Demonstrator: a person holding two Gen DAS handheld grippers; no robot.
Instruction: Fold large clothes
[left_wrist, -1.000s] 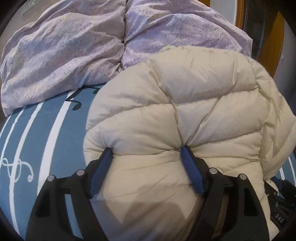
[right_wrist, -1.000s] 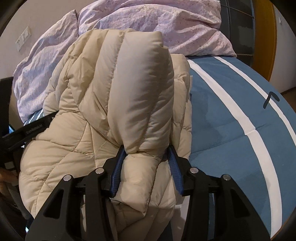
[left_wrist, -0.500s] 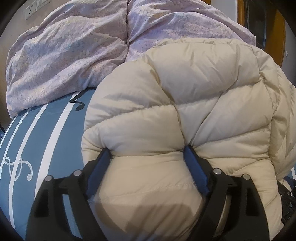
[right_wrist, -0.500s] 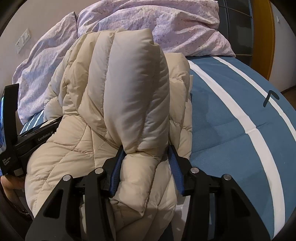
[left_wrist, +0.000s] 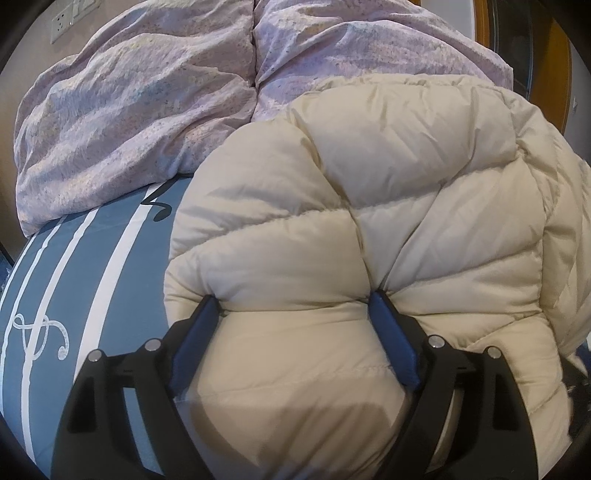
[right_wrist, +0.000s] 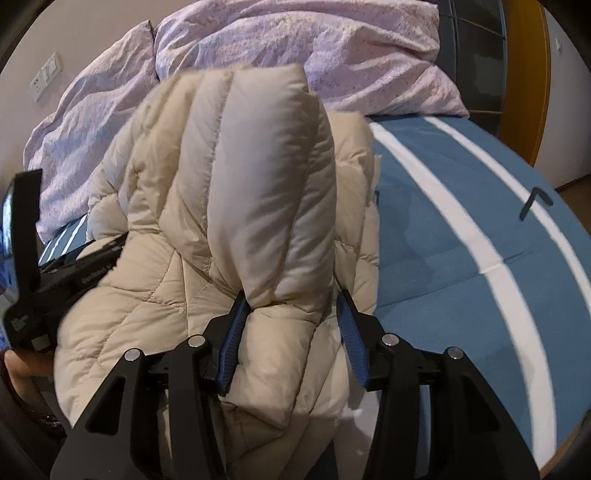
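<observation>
Jacket (right_wrist: 236, 192) bunched lengthwise, running from both grippers toward the pillows (right_wrist: 332, 48).

The puffy jacket (left_wrist: 406, 221) hides most of the bed (left_wrist: 92, 295) beneath it and buries my fingers' tips (right_wrist: 236, 317); its lower part runs off the frame.

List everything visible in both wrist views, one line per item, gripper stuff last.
puffer jacket: 1, cream, quilted, bunched on the bed, held at both ends
duvet: 1, pale lilac, crumpled at the far end of the bed
bedsheet: 1, blue with white stripes, under the jacket
wall sockets: white plates, on the wall behind the duvet
left gripper: black with blue pads, jaws wide around a thick jacket fold
right gripper: black with blue pads, jaws clamped on a narrower fold
</observation>
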